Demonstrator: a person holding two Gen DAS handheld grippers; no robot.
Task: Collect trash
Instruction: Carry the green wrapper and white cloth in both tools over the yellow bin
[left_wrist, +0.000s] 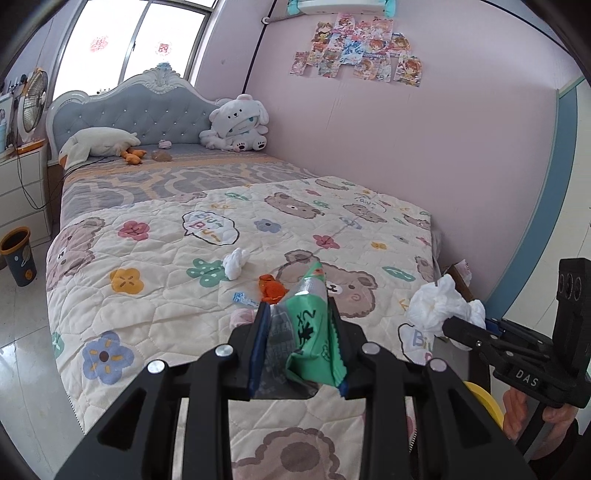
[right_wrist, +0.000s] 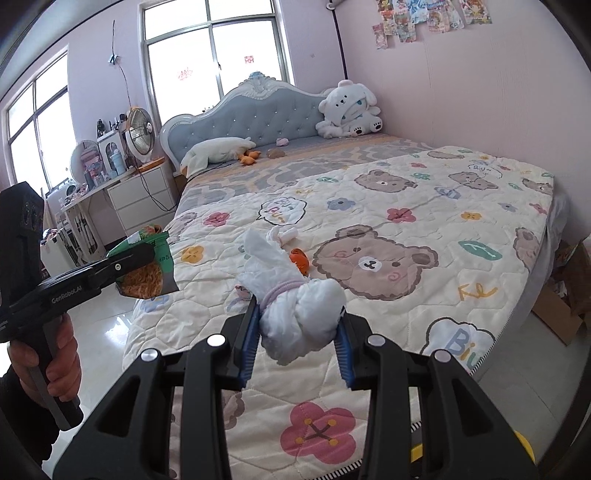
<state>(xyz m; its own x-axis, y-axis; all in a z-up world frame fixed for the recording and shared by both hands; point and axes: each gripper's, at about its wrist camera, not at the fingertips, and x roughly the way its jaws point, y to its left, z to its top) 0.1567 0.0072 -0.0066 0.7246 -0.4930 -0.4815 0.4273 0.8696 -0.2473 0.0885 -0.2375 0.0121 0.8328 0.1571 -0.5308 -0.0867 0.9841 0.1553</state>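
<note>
My left gripper (left_wrist: 298, 325) is shut on a green snack bag (left_wrist: 308, 317) and holds it above the foot of the bed; it also shows in the right wrist view (right_wrist: 147, 266). My right gripper (right_wrist: 299, 328) is shut on a crumpled white tissue wad (right_wrist: 295, 306), seen from the left wrist view (left_wrist: 439, 302) at the bed's right corner. On the bear quilt (left_wrist: 166, 295) lie a small white tissue (left_wrist: 234, 263), an orange wrapper (left_wrist: 271, 288), a little blue-white wrapper (left_wrist: 243, 298) and a pink scrap (left_wrist: 242, 316) by my left fingers.
A dark bin with an orange rim (left_wrist: 18, 256) stands on the floor left of the bed. A white drawer unit (left_wrist: 22, 192) and a fan (left_wrist: 33, 99) stand beside it. Plush toys (left_wrist: 236, 125) lie by the headboard. Cardboard boxes (right_wrist: 565, 302) sit right of the bed.
</note>
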